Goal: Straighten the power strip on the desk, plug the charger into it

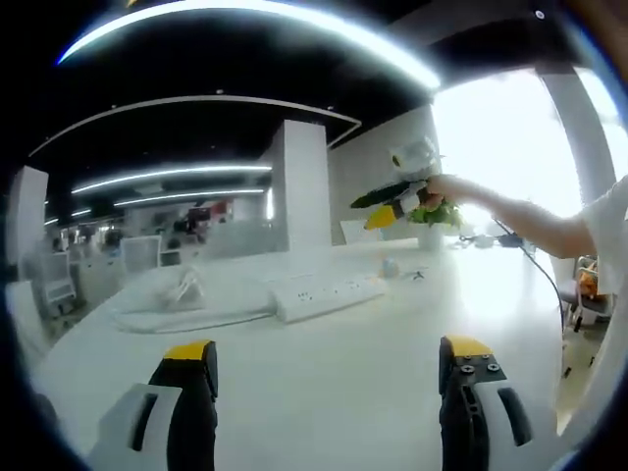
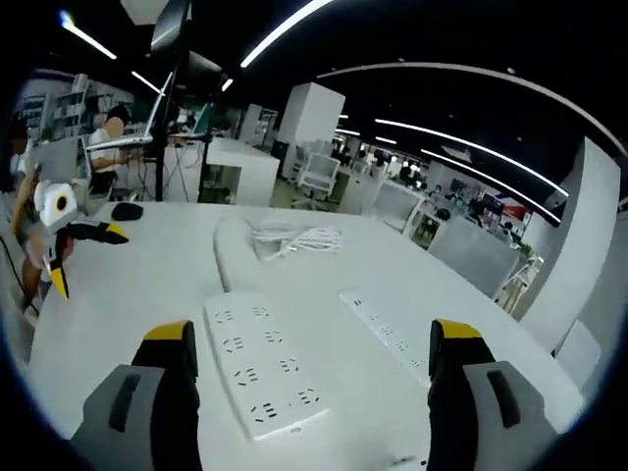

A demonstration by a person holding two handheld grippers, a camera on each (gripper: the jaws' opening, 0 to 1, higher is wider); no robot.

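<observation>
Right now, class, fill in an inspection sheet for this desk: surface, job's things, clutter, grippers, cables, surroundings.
Surface: white desk, glossy.
Job's things: wide power strip lies between the right gripper's jaws; a narrow power strip lies beside it, apart. Charger: cannot tell.
Clutter: small dark item at the far edge.
Grippers: left gripper open, holding nothing; right gripper open above the wide strip.
Cables: white cord, coiled loosely beyond the strips.
Surroundings: open office, ceiling light strips, seated person at another desk.

White power strip [image 2: 263,365] lies flat on desk [image 2: 147,285], sockets up, cord [image 2: 294,238] coiled beyond.
</observation>
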